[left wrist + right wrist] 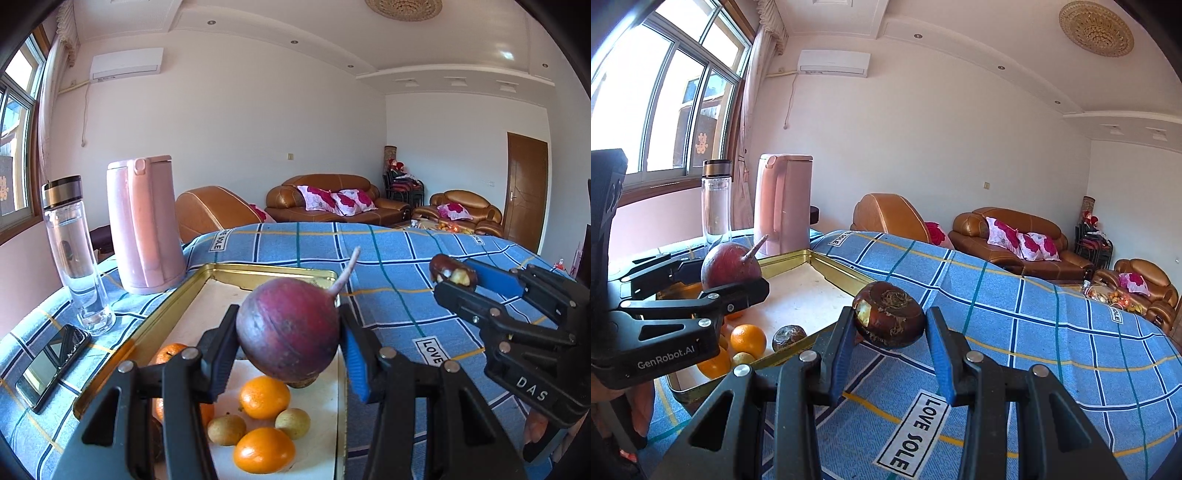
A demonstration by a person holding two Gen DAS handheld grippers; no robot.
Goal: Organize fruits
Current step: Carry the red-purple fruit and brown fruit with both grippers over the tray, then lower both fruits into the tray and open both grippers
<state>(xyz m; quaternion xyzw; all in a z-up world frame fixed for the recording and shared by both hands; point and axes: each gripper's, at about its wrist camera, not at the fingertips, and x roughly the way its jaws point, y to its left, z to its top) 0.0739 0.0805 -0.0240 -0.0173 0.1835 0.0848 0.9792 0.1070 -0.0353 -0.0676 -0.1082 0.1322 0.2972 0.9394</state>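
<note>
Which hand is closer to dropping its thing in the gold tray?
Left. Its tool holds the red radish right above the tray; the right tool holds a water chestnut over the cloth.

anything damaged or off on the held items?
Yes. The dark brown water chestnut in the right gripper has a chipped patch of skin on its left side, showing pale flesh. The left gripper holds an intact purple radish over the gold tray.

Both tongs, left and right, are raised, each clamped on something.
</note>
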